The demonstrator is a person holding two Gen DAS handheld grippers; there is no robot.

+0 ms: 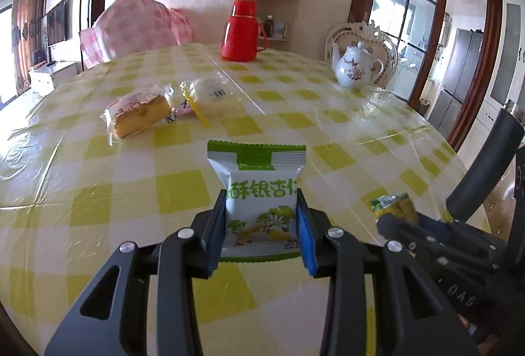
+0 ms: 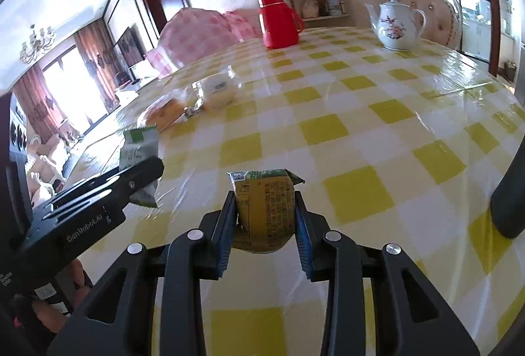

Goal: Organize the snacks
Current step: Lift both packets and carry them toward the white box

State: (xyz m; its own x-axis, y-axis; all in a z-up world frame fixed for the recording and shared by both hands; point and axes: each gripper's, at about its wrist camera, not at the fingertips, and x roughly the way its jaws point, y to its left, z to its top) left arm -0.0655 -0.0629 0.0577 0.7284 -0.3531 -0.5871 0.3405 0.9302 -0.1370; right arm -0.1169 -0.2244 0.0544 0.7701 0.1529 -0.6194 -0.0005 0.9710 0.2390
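On the checked desk (image 1: 295, 113) a red flask (image 1: 241, 31), teapot (image 1: 354, 67) and two wrapped cakes (image 1: 141, 115) sit far off. My left hand-held gripper (image 1: 262, 224) clamps a green-white snack packet (image 1: 259, 192); my right hand-held gripper (image 2: 265, 218) clamps a yellow-green snack packet (image 2: 265, 208), both above the desk.

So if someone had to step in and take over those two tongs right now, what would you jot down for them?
Left tongs: shut on the green-and-white snack packet, held above the table.
Right tongs: shut on the yellow-green snack packet, also lifted.
On the checked tablecloth: a wrapped cake slice and, beside it, a clear-wrapped pale bun, near the far left.
Done: two packets picked up.
Left: probably set both down by the wrapped pair. The red flask and teapot stand farther back.
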